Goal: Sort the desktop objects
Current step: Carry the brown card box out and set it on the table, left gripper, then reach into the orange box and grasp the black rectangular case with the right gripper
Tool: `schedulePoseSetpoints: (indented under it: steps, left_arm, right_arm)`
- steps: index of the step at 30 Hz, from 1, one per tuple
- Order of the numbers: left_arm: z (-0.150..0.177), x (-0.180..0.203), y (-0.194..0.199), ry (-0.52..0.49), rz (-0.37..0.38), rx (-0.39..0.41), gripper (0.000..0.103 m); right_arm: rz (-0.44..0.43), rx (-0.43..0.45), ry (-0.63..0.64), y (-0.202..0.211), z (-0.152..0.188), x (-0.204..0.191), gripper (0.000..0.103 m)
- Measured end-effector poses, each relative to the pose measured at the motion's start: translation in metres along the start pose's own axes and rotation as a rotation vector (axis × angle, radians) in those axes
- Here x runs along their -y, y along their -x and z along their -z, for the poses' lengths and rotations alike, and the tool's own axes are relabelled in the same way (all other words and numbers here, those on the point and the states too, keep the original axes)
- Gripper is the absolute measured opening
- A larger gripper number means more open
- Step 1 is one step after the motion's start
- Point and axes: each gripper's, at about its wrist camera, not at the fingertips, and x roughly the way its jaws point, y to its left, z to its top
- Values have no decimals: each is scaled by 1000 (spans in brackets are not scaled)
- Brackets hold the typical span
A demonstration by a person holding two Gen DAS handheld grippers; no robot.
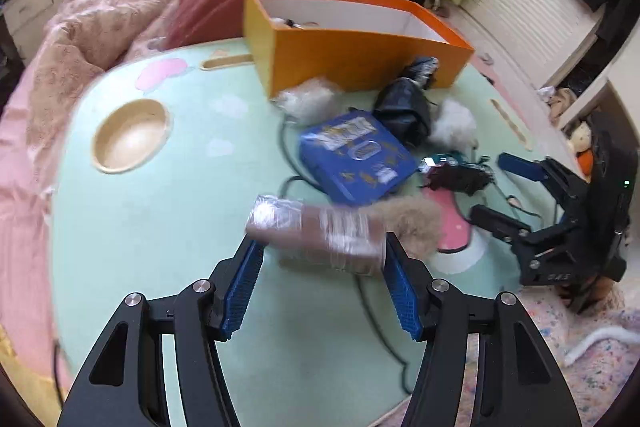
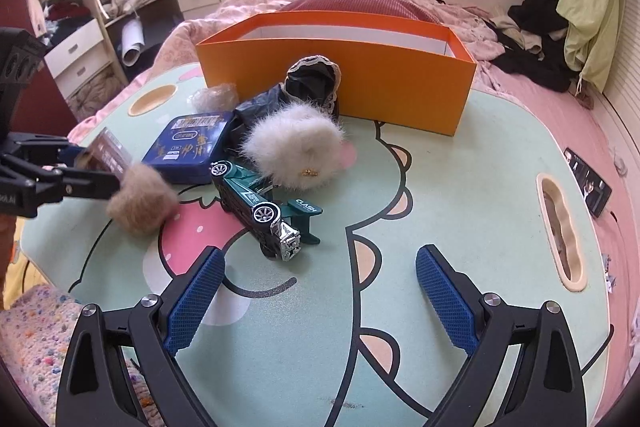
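My left gripper (image 1: 320, 241) is shut on a brown clear-wrapped packet (image 1: 316, 231) with a tan fur tuft (image 1: 408, 223) at its right end, held above the green table (image 1: 160, 227). In the right wrist view the left gripper (image 2: 96, 167) comes in from the left with the packet (image 2: 110, 149) and tuft (image 2: 140, 203). My right gripper (image 2: 320, 253) stands open over bare tabletop, with nothing between its fingers, and shows as the right gripper (image 1: 490, 187) at the table's right edge. An orange box (image 2: 400, 79) stands open at the back.
In front of the box lie a blue tin (image 2: 192, 143), a green toy car (image 2: 260, 207), a white fluffy piece (image 2: 296, 147), a black bag (image 2: 312, 83) and a wrapped tuft (image 2: 216, 97). A cable (image 1: 376, 327) crosses the table. A phone (image 2: 588, 183) lies on the bed.
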Motion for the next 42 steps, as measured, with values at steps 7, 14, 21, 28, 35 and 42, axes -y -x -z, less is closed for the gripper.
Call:
schedulePoseSetpoints:
  steps: [7,14,21,28,35,42]
  left_arm:
    - [-10,36,-16,-50,44,42,61]
    - [7,25,-4,-57,-38,55,73]
    - [33,41,-18,-147,-192,154,92]
    - [29,34,-20,-119,-178,132,103]
    - [29,34,-22,-115,-180,131,103]
    - [29,35,-22,-114,-181,130,103]
  right_arm:
    - [16,-7,7,-2,0,-1,97]
    - [14,-6,4,-2,0,-1,97]
    - [12,-5,0,-2,-1,-1,97]
    - [-11,7,-46,8,-6,5,97]
    - [-96,126,-58,56,-65,6,96]
    - [-247,-52,-94,-8,-181,-6,76]
